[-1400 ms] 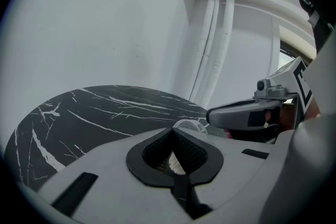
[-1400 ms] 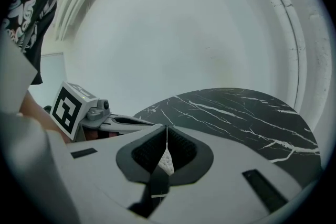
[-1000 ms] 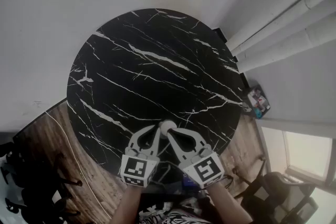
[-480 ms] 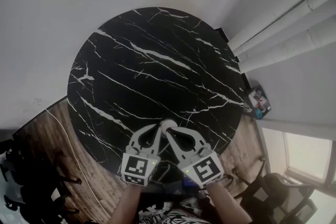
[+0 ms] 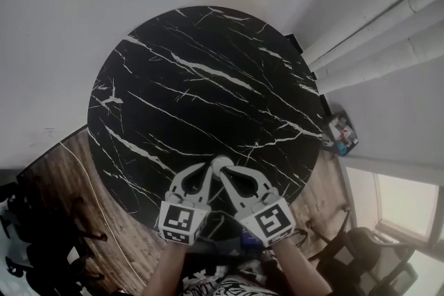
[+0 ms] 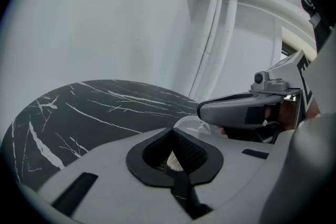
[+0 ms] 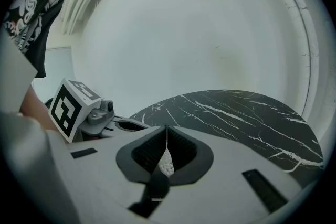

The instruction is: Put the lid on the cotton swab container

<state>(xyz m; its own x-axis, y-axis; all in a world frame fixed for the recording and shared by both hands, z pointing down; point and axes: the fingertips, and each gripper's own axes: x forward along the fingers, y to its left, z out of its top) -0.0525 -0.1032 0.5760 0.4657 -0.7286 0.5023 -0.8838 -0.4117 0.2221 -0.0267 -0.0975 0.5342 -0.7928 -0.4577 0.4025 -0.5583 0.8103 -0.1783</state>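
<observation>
Near the front edge of the round black marble table (image 5: 208, 80), a small cotton swab container (image 5: 220, 163) shows white between both grippers' tips. My left gripper (image 5: 209, 170) is shut on it, and the white swab bundle (image 6: 174, 162) shows between its pads. My right gripper (image 5: 229, 175) is shut on the clear round lid (image 6: 190, 124), held right over the container. The lid's thin edge (image 7: 167, 140) stands between the right pads, with swab heads (image 7: 167, 166) just beneath. Whether the lid touches the container is hidden.
White pipes (image 5: 374, 31) run down the wall at the right. Wooden floor (image 5: 76, 184) shows to the table's left. Beside the table on the right lies a small colourful object (image 5: 341, 135). Dark chair bases stand at bottom left (image 5: 28, 232) and bottom right (image 5: 368, 253).
Both grippers stay shut and close together at the table's front edge. They and the container have crept only slightly away from me.
</observation>
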